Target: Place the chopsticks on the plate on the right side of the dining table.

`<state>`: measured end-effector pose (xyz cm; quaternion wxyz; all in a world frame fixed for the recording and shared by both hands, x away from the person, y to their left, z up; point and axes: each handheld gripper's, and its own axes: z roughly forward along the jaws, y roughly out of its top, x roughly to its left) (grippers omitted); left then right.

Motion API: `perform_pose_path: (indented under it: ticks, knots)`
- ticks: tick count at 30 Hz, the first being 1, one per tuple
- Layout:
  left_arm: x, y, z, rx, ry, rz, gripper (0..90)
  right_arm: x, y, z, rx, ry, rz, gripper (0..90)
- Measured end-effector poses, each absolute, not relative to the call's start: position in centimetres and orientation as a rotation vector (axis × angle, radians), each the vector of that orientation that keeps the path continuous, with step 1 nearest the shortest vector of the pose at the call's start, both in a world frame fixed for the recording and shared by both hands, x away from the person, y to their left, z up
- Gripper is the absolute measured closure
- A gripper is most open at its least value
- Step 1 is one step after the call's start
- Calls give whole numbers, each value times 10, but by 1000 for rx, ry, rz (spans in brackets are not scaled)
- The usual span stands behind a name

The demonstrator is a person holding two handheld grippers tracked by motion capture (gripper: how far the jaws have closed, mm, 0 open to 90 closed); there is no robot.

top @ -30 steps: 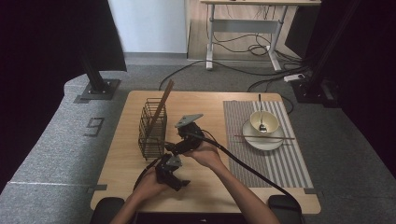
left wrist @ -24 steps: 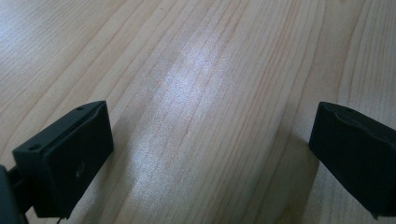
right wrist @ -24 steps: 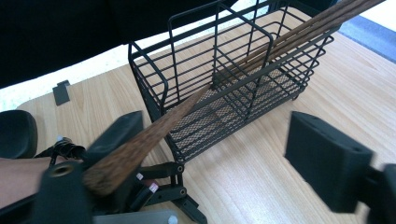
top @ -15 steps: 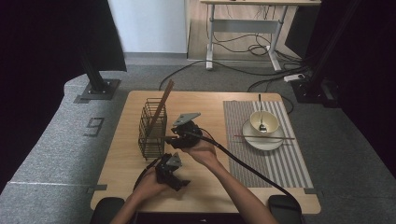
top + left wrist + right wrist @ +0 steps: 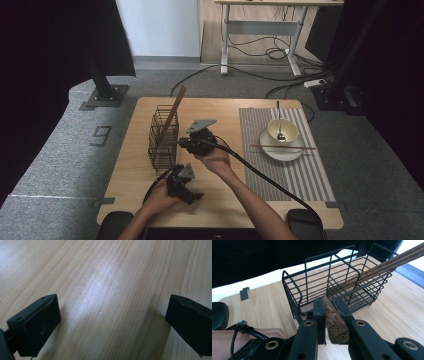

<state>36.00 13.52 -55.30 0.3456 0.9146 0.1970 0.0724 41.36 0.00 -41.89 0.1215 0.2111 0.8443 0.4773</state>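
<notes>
My right gripper [image 5: 328, 302] is shut on a thick brown wooden stick [image 5: 335, 325], seen end-on between its jaws. It sits just right of a black wire basket [image 5: 329, 282], level with the basket's near wall. In the high view this gripper [image 5: 189, 143] is beside the basket [image 5: 162, 140], in which brown chopsticks [image 5: 173, 114] lean toward the far right. The same chopsticks [image 5: 384, 263] show in the right gripper view. My left gripper [image 5: 112, 315] is open just above bare wood, with nothing between its jaws. In the high view it [image 5: 186, 189] is near the table's front edge.
A striped placemat [image 5: 305, 170] lies on the right of the wooden table [image 5: 225, 112]. On it, a cream plate [image 5: 270, 150] carries a bowl [image 5: 285, 129] with a spoon [image 5: 279, 120], and chopsticks [image 5: 300, 147] lie across the plate. Cables trail from both grippers.
My right gripper has edged a little left and farther away, closer to the basket, still holding the stick. The left gripper has stayed put.
</notes>
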Motion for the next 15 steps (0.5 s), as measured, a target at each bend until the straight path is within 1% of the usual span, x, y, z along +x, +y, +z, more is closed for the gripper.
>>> perform_pose_path:
  ticks: [15]
  knots:
    - [360, 136, -553, 2374, 517, 187, 0, 404, -9, -402, 569, 2482, 1410, 824]
